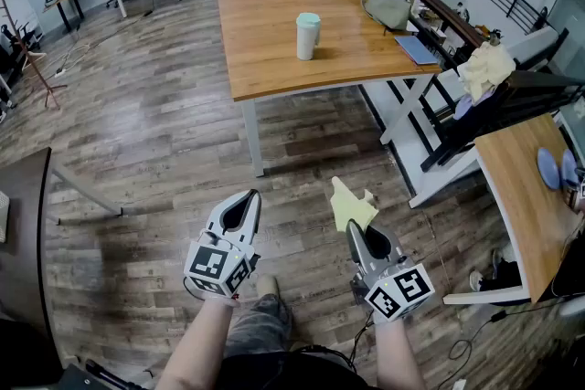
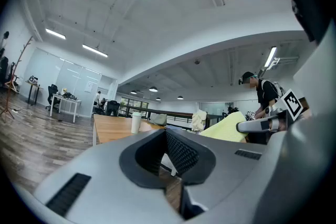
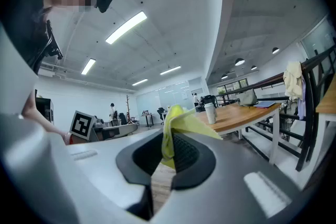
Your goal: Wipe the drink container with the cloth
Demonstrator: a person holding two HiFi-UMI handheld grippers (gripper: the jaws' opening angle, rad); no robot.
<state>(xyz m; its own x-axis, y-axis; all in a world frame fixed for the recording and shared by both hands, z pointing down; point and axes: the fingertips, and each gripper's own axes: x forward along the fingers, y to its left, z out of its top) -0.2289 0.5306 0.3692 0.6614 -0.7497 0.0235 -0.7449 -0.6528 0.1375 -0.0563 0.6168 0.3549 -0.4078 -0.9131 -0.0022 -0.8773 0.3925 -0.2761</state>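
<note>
The pale yellow cloth (image 1: 353, 204) sits clamped in the jaws of the right gripper (image 1: 353, 228), most of it sticking out loose, so it could slip free under a hard wipe. The left gripper (image 1: 243, 204) has its jaws together, empty. Unsteadied, the tall white drink container with a pale teal lid (image 1: 308, 36) might tip. It stands upright on the light wooden counter (image 1: 265, 59), upper centre of the head view — well apart from both grippers.
</note>
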